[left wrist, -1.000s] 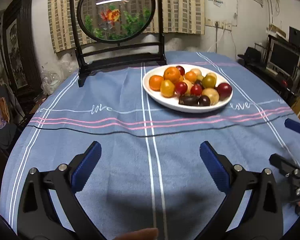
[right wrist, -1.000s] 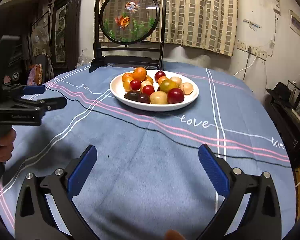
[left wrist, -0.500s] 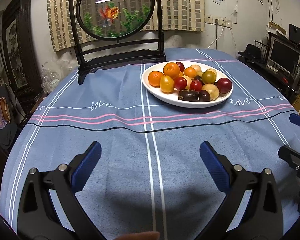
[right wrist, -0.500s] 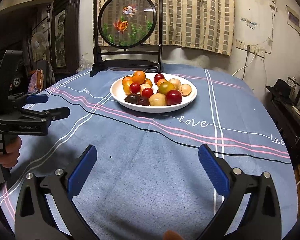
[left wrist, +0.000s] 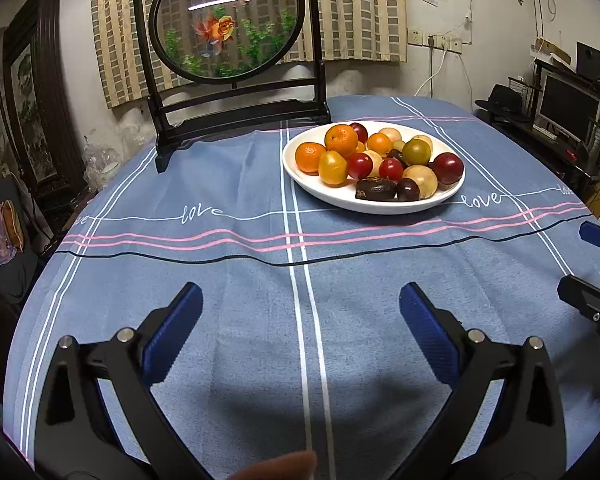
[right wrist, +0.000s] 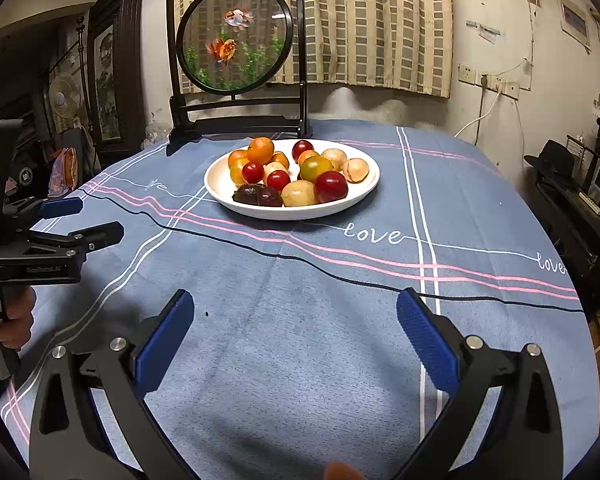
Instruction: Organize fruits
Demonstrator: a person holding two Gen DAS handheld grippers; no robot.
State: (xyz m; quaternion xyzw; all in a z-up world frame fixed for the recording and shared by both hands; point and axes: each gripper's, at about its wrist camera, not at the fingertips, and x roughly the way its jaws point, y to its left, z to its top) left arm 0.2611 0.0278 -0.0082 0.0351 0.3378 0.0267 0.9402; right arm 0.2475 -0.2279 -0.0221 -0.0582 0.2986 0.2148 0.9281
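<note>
A white plate (left wrist: 324, 190) holds several small fruits: oranges (left wrist: 341, 139), red ones (left wrist: 448, 168), yellow and dark ones. It stands on the far middle of the blue tablecloth. It also shows in the right wrist view (right wrist: 220, 184). My left gripper (left wrist: 300, 300) is open and empty, over bare cloth well short of the plate. My right gripper (right wrist: 294, 306) is open and empty, also short of the plate. The left gripper shows at the left edge of the right wrist view (right wrist: 76, 220). The right gripper shows at the right edge of the left wrist view (left wrist: 592, 264).
A round goldfish screen on a black stand (left wrist: 228, 28) stands at the table's far edge behind the plate. The blue cloth (left wrist: 220, 280) covers a round table. A monitor and shelves (left wrist: 568, 100) stand to the right; dark furniture (right wrist: 112, 60) stands to the left.
Both grippers have drawn back and risen slightly, so the plate sits a little farther and higher in both views. Both stay open and empty.
</note>
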